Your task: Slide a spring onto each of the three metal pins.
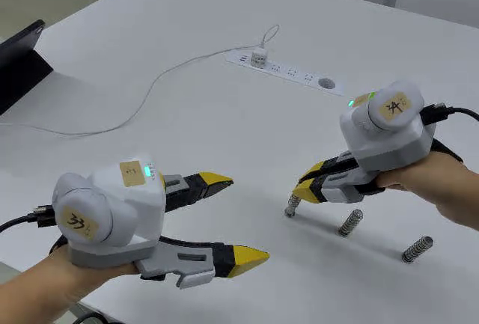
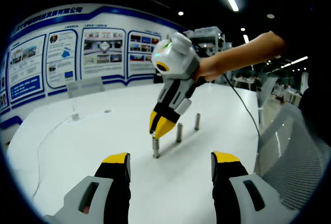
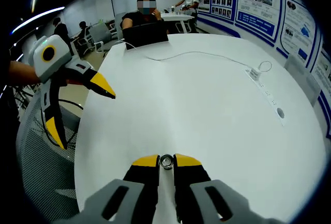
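- We hold the right tool [image 1: 303, 188] tipped down over the first pin [image 1: 292, 206]. Its yellow tips are pinched on the top of the spring [image 3: 166, 161], which shows end-on in the right gripper view as a small ring between them. We judge that this grip lets us press the spring down along the pin.
- The left tool [image 1: 233, 219] hovers with its tips wide apart and nothing between them. It sits off to the left over bare worktop [image 1: 224, 114], probably so that it does not crowd the pins.
- The three pins stand upright in a row toward the worktop's near right corner. The second pin [image 1: 349, 222] and third pin [image 1: 417, 249] each show coils around them, so we judge the task close to done.
- A power strip [image 1: 284, 69] lies toward the far edge, well apart from the pins. Its white cable [image 1: 165, 77] trails toward the left edge.
- The handwritten sticker on the left tool [image 1: 78, 223] looks like "33". We cannot read the sticker on the right tool [image 1: 394, 105] with any certainty.
- The blue-framed wall posters [image 2: 103, 48] carry print too small to read.
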### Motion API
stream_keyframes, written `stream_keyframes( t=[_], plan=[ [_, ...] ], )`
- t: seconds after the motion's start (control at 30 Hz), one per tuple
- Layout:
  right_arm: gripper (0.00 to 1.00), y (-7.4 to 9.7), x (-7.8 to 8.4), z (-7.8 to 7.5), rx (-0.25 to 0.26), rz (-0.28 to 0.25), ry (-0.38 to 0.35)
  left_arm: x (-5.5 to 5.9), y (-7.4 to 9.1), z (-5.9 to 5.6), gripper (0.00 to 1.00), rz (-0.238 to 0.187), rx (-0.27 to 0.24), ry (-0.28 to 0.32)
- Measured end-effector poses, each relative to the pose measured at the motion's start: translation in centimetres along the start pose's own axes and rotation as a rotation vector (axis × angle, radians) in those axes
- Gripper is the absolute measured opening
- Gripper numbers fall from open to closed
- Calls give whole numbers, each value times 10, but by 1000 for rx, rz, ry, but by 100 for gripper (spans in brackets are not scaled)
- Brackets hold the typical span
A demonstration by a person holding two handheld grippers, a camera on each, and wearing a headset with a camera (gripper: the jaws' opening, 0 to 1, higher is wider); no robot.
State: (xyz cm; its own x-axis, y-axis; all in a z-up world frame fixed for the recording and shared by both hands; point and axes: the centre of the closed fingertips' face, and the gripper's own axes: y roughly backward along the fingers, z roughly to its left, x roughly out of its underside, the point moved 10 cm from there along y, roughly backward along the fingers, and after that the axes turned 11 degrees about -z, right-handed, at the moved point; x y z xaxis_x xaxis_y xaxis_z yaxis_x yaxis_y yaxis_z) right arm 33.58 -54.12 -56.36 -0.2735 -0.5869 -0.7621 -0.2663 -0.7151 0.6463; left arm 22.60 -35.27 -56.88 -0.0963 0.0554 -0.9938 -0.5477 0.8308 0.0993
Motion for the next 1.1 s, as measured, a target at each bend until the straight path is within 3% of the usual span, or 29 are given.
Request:
stream_keyframes(
  t=[0.17, 1.1],
  plan=[
    [11, -4, 3, 0, 3, -2, 4, -1, 0, 1, 65, -21, -3, 20],
    [14, -9, 12, -2, 17, -14, 14, 0, -2, 0, 64, -2, -1, 9]
  ],
)
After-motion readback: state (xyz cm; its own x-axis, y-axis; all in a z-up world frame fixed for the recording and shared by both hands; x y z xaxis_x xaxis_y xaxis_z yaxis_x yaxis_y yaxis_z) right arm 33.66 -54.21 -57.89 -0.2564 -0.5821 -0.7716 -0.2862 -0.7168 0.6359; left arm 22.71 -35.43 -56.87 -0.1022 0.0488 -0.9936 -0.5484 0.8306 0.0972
